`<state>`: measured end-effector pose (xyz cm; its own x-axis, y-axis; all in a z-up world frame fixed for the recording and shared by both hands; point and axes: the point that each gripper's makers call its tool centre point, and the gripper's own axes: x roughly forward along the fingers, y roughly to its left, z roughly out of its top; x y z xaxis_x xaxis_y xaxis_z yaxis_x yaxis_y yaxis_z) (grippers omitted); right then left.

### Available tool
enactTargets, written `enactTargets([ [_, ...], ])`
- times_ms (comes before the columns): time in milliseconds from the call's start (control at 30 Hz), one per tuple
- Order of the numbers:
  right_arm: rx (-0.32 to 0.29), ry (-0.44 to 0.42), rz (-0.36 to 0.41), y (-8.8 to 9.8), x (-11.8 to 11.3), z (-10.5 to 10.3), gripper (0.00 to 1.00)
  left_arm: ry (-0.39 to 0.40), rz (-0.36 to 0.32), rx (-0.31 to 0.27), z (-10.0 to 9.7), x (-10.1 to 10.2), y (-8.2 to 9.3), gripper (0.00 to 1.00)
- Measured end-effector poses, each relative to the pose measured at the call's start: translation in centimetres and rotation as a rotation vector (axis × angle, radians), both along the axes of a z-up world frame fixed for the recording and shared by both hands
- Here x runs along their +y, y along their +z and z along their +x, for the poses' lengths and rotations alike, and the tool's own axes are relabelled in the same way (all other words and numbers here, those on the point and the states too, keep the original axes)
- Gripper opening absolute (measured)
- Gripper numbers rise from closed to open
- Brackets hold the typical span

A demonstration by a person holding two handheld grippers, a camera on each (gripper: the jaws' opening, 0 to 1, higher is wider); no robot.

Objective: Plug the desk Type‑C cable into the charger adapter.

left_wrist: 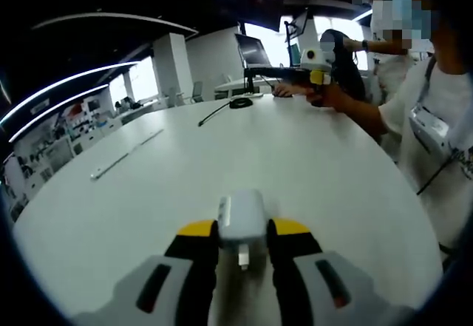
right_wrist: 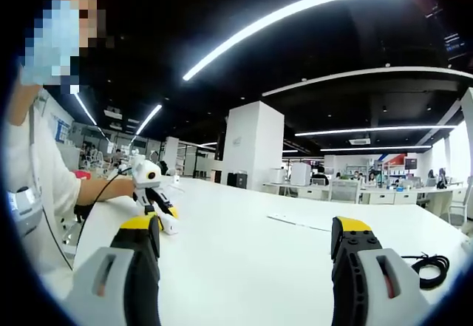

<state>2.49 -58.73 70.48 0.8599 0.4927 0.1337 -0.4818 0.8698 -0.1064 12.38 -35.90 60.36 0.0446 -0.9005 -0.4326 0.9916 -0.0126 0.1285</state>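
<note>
So we've got the charger adapter (left_wrist: pixel 242 221) sitting right between the two jaws of our left hand-held gripper (left_wrist: pixel 242 239), pinched on both sides by the yellow-tipped black jaws. It's one small white block, with a little metal-looking tab sticking down toward the camera. It sits just above the white tabletop (left_wrist: pixel 185 171); we can't tell whether it touches.

The Type-C cable (right_wrist: pixel 429 267) is the black coil lying on the tabletop in the right gripper view, just past the right-side jaw of our right hand-held gripper (right_wrist: pixel 247 241) and apart from it. That gripper is spread wide with nothing between its jaws. In the left gripper view we see the same cable (left_wrist: pixel 222 107) far across the tabletop, well apart from the adapter.

Count so far: one adapter, one black cable, two hand-held grippers.

Further out, a thin pale strip (left_wrist: pixel 124 156) lies flat on the tabletop off to the left. A person in a white shirt (left_wrist: pixel 436 134) stands at the tabletop's edge. Beyond that it's an open office with a monitor (left_wrist: pixel 253 51) and white pillars (right_wrist: pixel 253 145).
</note>
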Motion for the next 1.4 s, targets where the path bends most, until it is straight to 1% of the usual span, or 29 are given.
enactTargets([
  [133, 0.043, -0.008, 0.004, -0.6, -0.4, 0.7, 0.98, 0.001, 0.002, -0.005, 0.1, 0.0, 0.0, 0.27],
  [300, 0.065, -0.020, -0.023, -0.6, -0.7, 1.2, 0.98, 0.003, 0.001, -0.002, 0.1, 0.1, -0.1, 0.27],
  [700, 0.119, -0.079, -0.073, -0.5, -3.7, 2.8, 0.98, 0.005, 0.003, 0.002, 0.1, 0.2, -0.4, 0.27],
  [900, 0.160, -0.112, -0.124, -1.1, -5.2, 4.1, 0.99, 0.007, 0.005, -0.001, 0.0, 0.1, -0.6, 0.27],
  [1000, 0.178, -0.121, -0.146, -1.3, -5.8, 4.8, 0.99, 0.002, 0.003, 0.007, -0.2, 0.1, -0.6, 0.27],
  [1100, 0.210, -0.131, -0.186, -1.7, -6.5, 5.5, 0.99, 0.001, 0.002, 0.011, -0.3, 0.1, -0.7, 0.27],
  [1267, 0.223, -0.143, -0.202, -1.4, -7.4, 6.7, 0.99, 0.001, 0.002, 0.012, -0.3, 0.1, -0.6, 0.26],
  [1400, 0.262, -0.172, -0.249, -1.9, -8.9, 7.9, 1.00, 0.001, 0.002, 0.014, -0.3, 0.0, -0.6, 0.26],
])
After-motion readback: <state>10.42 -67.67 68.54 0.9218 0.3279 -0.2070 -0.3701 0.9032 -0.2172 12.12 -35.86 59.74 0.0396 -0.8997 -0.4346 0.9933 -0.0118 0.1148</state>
